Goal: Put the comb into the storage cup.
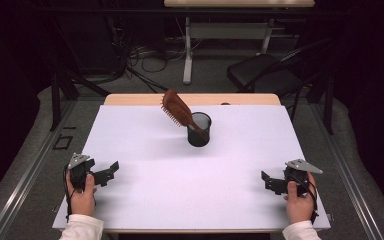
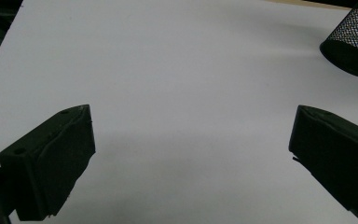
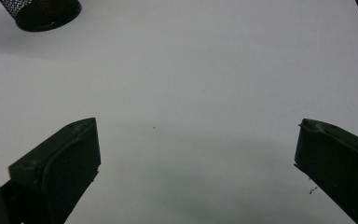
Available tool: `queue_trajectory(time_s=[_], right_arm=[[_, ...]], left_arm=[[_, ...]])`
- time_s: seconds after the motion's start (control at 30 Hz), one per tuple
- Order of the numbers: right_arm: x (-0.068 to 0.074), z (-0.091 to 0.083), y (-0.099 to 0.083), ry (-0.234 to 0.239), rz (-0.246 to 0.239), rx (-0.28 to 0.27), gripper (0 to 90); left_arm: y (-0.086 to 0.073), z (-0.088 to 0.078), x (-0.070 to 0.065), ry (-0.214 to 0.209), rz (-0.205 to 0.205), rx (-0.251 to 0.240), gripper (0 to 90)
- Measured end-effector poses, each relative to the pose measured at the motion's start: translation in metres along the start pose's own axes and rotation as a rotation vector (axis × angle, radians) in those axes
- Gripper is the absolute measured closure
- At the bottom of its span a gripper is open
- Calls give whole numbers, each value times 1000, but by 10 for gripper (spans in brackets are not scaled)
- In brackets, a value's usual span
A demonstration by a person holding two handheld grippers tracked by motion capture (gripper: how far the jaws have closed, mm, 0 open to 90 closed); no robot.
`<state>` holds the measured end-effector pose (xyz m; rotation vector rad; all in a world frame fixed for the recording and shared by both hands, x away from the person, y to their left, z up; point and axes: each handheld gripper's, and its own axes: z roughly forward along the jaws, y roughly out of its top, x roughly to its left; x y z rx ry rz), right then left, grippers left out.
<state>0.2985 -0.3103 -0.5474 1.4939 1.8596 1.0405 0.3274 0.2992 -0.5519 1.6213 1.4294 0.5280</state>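
Note:
A black mesh cup (image 1: 199, 129) stands upright near the middle of the white table top (image 1: 145, 165). A brown hairbrush (image 1: 177, 108) rests in it handle down, its bristled head leaning up and to the left. My left gripper (image 1: 111, 170) lies low at the front left, held by a hand, jaws wide open and empty. At the front right, my right gripper (image 1: 267, 181) is likewise open with nothing between its jaws. The cup (image 2: 353, 42) sits at the upper right of the left gripper view (image 2: 193, 135), and the cup (image 3: 39, 11) sits at the top left of the right gripper view (image 3: 198, 140).
A wooden table edge (image 1: 130, 99) shows behind the white top. Beyond it stand a black chair (image 1: 265, 70), a second table's legs (image 1: 187, 50) and loose cables (image 1: 135, 55) on the floor.

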Motion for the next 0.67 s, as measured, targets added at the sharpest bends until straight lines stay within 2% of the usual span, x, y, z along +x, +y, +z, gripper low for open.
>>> queue_trajectory(time_s=[0.47, 0.67], right_arm=[[2, 0, 0, 9, -5, 4, 0], [3, -1, 0, 29, 19, 4, 0]], left_arm=[[0, 1, -1, -6, -1, 1, 3], [0, 1, -2, -11, -5, 0, 4]])
